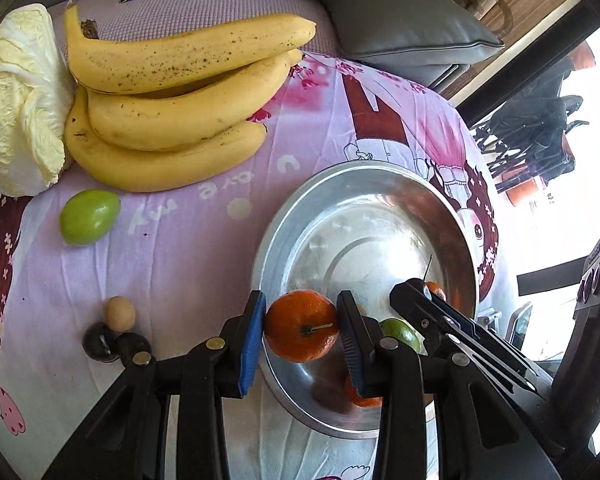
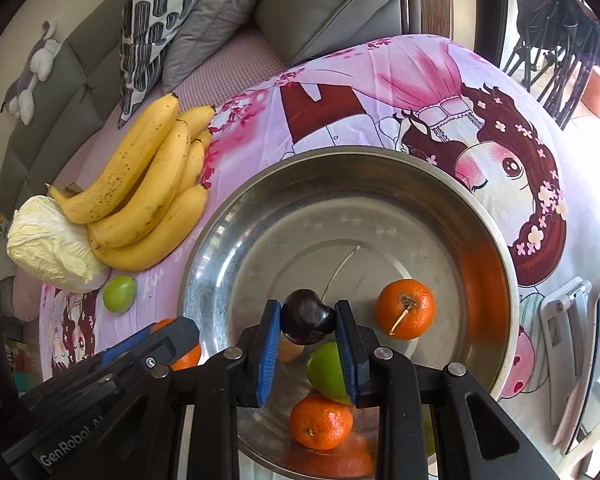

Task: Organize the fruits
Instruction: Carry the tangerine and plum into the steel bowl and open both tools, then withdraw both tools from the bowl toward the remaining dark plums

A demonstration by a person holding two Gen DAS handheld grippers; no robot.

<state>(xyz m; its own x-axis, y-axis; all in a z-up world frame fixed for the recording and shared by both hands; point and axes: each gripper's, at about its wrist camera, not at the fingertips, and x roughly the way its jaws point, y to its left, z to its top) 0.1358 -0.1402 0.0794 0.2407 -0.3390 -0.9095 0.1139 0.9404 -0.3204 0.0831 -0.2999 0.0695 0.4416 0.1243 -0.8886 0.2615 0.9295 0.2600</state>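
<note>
Pink cartoon-printed cloth (image 1: 204, 264) is seen covering the table, with grey sofa cushions (image 2: 324, 4) behind it. A wide, shallow stainless-steel bowl (image 2: 380, 168) is set on the cloth at the near right. At the far left a bunch of yellow, brown-speckled bananas (image 1: 172, 100) is laid on the cloth, touched on its left by a pale yellow-white head of napa cabbage (image 1: 16, 108).

An orange mandarin with a short stalk (image 1: 301, 325) is gripped between the blue pads of the left claw (image 1: 301, 330), which is closed to about the fruit's width and held above the near left rim of the bowl. A dark purple-black cherry with a long thin stem (image 2: 307, 316) is pinched in the right claw (image 2: 307, 330), closed on it and held over the bowl's interior.

Inside the bowl two more orange mandarins are found, one (image 2: 405, 309) to the right of the right claw and one (image 2: 321, 422) at the near side, with a green plum-like fruit (image 2: 327, 372) between them, partly hidden by the claw's right finger.

On the cloth, just in front of the cabbage, another small green fruit (image 1: 89, 217) is seen well apart from the bowl. Nearer, left of the left claw, a small tan round fruit (image 1: 119, 313) is seen touching two dark cherries (image 1: 100, 342).
</note>
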